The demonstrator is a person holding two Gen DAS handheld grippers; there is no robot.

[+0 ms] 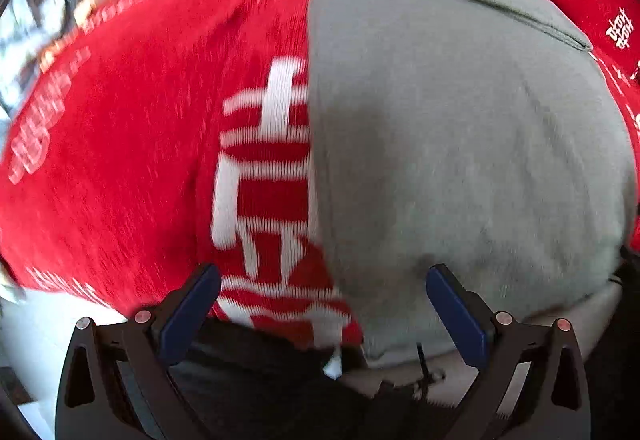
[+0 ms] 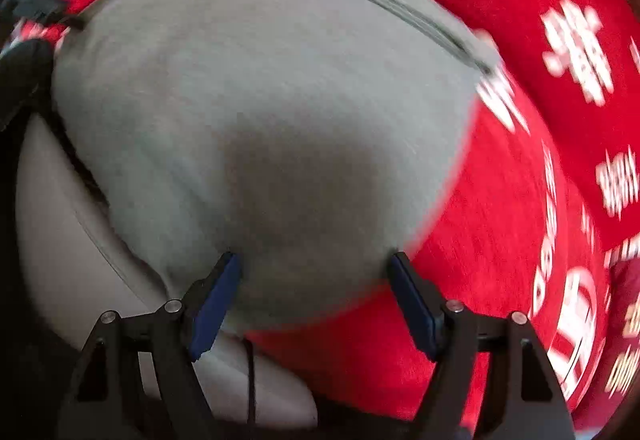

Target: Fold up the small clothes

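The left gripper point(image 1: 323, 280) is held open, the grey garment point(image 1: 460, 144) lying just beyond its right finger on the red cloth point(image 1: 120, 160). The right gripper point(image 2: 316, 268) is spread open over the garment's near edge. White characters are printed on the cloth, blurred beyond reading.

My left claw point(image 1: 323, 282): jaws spread wide, over the grey garment's point(image 1: 460, 144) left edge. My right claw point(image 2: 315, 268): jaws spread wide, over its near edge.

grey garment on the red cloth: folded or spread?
Cannot tell. The grey fabric garment lies flat on the red printed cloth with a straight left edge; motion blur hides any layering. Both grippers open.
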